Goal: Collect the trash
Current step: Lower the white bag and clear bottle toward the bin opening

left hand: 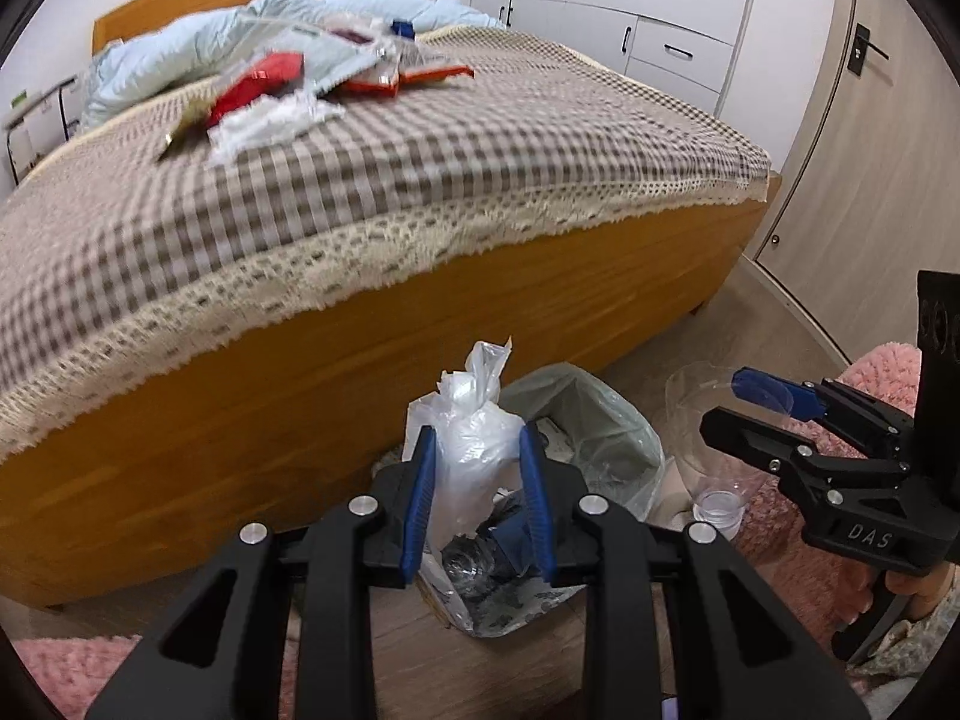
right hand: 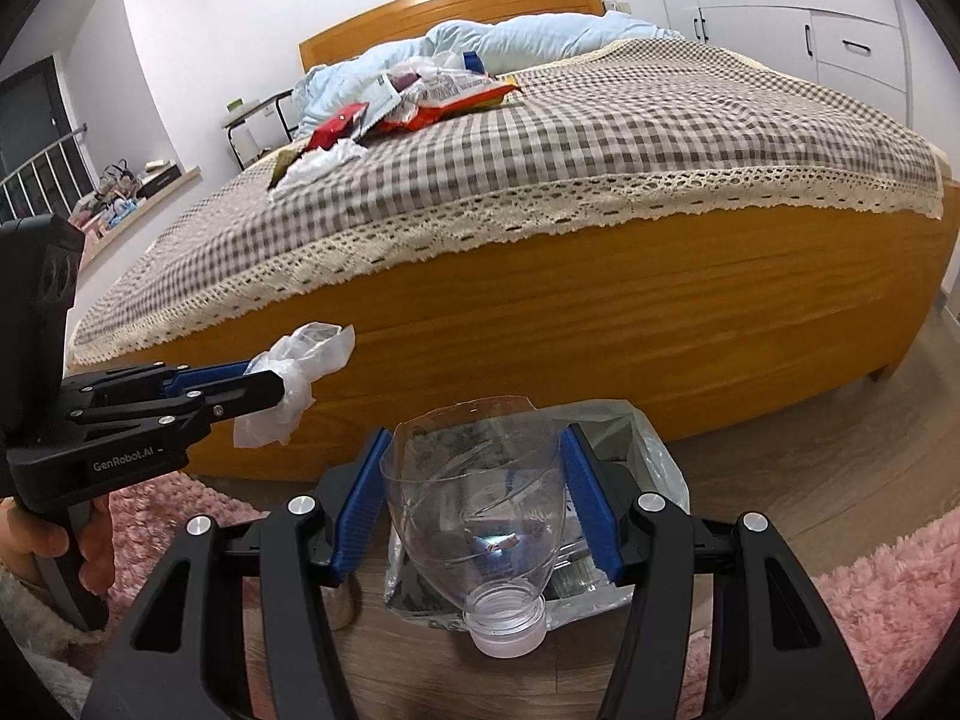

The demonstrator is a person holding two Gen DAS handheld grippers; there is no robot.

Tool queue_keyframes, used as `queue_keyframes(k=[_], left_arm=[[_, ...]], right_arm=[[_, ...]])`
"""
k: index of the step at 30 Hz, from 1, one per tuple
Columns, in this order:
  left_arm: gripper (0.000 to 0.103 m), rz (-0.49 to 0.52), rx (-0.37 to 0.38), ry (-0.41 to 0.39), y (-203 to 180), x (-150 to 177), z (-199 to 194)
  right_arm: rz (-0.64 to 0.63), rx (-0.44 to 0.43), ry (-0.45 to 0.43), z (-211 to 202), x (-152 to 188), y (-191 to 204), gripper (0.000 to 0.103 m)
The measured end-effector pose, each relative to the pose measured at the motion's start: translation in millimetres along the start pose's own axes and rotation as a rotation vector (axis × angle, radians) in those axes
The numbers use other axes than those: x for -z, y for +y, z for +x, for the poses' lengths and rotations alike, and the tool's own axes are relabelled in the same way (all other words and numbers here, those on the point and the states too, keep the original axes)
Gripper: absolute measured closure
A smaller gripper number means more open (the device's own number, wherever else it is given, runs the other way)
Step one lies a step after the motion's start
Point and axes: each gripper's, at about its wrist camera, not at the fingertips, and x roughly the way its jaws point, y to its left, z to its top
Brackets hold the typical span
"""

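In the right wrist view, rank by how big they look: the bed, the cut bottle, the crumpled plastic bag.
1. bed, by far the largest.
2. cut bottle, though it is magnified by nearness to the camera.
3. crumpled plastic bag.

We see a brown-and-white checked bedspread (right hand: 630, 138) with a cream lace edge on an orange-brown wooden bed (right hand: 600, 348), a pale blue quilt (right hand: 540, 36), red and orange wrappers (left hand: 264, 84), a fluffy pink rug (right hand: 888, 588), and blue pads (left hand: 420, 498) on black grippers.
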Motion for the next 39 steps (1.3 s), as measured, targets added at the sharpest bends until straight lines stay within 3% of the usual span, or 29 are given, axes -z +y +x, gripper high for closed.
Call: queue_keyframes(k=[16,28,39], left_arm=[[0.077,-0.037,-0.001,0.095,11,20,49],[0.077,-0.093,-0.028,0.144,26,30,72],[0.077,-0.117,-0.019,0.201,27,37,102]], right_arm=[[0.002,0.023,0.065,30,10,-6,0.047],[-0.007,-0.004,0.093,52,20,-6,0.047],[0.049,-0.047,0.172,100,25,-13,0.047]])
